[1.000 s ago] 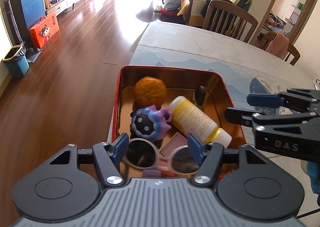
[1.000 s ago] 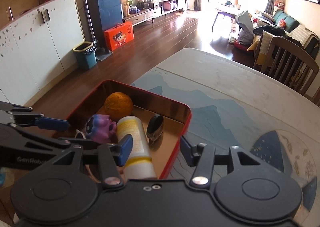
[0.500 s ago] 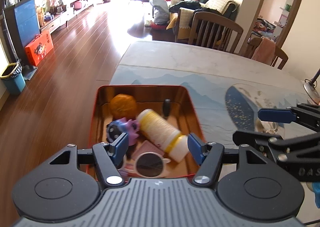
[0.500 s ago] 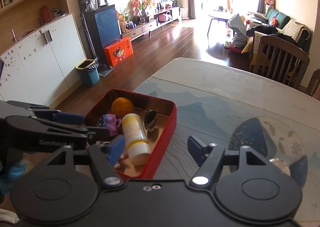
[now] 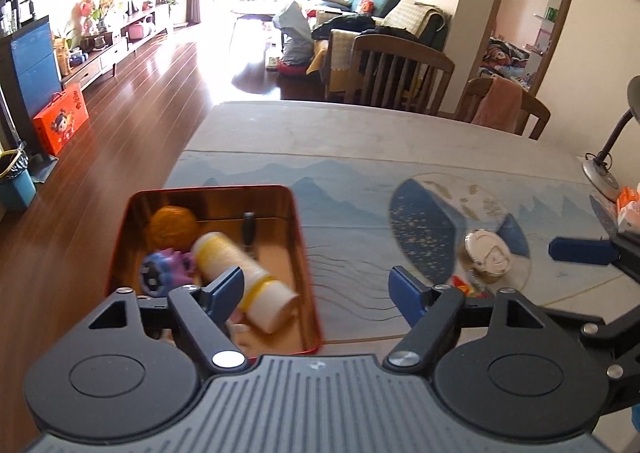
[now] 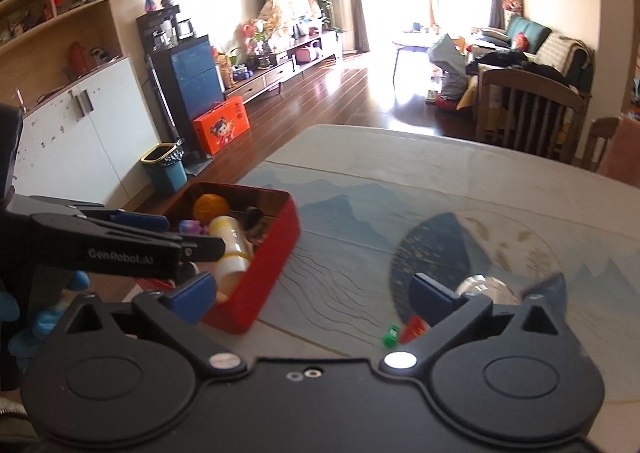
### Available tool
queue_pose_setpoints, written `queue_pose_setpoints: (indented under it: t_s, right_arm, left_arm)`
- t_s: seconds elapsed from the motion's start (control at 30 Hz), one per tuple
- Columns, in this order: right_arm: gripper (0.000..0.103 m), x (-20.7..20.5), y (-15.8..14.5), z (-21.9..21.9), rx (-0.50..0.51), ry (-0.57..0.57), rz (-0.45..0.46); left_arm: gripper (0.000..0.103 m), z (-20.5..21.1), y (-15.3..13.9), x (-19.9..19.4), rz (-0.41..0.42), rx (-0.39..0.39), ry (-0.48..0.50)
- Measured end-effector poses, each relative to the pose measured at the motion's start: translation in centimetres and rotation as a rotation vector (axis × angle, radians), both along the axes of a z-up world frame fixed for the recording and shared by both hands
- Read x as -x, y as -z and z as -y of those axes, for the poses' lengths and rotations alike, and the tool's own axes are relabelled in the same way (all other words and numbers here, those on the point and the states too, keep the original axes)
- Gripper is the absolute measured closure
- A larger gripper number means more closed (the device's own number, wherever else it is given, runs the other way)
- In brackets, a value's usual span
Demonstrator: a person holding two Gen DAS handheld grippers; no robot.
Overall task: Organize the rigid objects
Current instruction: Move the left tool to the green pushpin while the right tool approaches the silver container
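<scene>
The left gripper (image 5: 316, 285) hung over the table's (image 5: 360, 141) near edge, its jaws opening with nothing between them, and the right gripper (image 6: 312, 289) likewise spread its jaws wide and empty. The red tin (image 5: 306, 253) sat just ahead-left of both, holding an orange (image 5: 172, 227), a white bottle (image 5: 236, 269) and a purple toy (image 5: 164, 273). A round lidded container (image 5: 488, 257) lay on the cloth to the right, apart from both.

The left gripper (image 5: 316, 287) angles downward, jaws opening, nothing between them. The right gripper (image 6: 312, 295) likewise spreads wide, empty.
</scene>
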State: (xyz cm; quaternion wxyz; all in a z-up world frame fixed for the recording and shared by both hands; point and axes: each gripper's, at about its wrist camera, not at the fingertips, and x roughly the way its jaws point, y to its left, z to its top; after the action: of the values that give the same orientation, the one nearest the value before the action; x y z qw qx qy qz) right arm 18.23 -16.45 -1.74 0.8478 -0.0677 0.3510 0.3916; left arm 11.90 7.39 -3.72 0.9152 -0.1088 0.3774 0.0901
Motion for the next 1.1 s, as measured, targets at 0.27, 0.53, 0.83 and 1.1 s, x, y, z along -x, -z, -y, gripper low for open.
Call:
queue_pose_setpoints:
  t_s: [0.27, 0.53, 0.83, 1.1]
  right_arm:
    - [0.000, -2.1, 1.5, 5.4, 0.005, 0.092, -0.037]
    - [0.000, -4.4, 2.9, 9.3, 0.031, 0.138, -0.057]
    - [0.001, -7.0, 4.5, 11.3, 0.062, 0.140, -0.073]
    - [0.002, -10.2, 6.6, 10.1, 0.109, 0.153, -0.095]
  left_arm:
    - [0.022, 4.5, 0.8, -1.8, -0.008, 0.003, 0.037]
    - [0.022, 9.0, 2.6, -3.9, -0.034, -0.020, 0.104]
    - [0.022, 12.4, 6.5, -6.4, -0.114, -0.103, 0.122]
    - [0.022, 13.3, 9.3, -8.0, -0.150, -0.134, 0.089]
